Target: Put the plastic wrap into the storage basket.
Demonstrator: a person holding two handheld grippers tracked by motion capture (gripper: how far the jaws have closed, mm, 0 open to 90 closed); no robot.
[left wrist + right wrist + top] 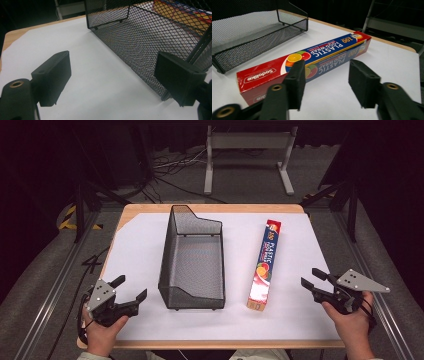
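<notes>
A long plastic wrap box in red and blue, printed with fruit, lies flat on the white sheet to the right of a black wire mesh basket. My right gripper hovers to the right of the box's near end, open, with nothing between its jaws. In the right gripper view the box lies ahead of the jaws, apart from them. My left gripper rests at the front left, open and empty, pointing toward the basket's near left corner. In the left gripper view the basket stands just ahead on the right.
A white sheet covers the wooden table, whose edge shows at the back. A metal stand and cables lie on the floor beyond. Aluminium rails run along both sides of the table.
</notes>
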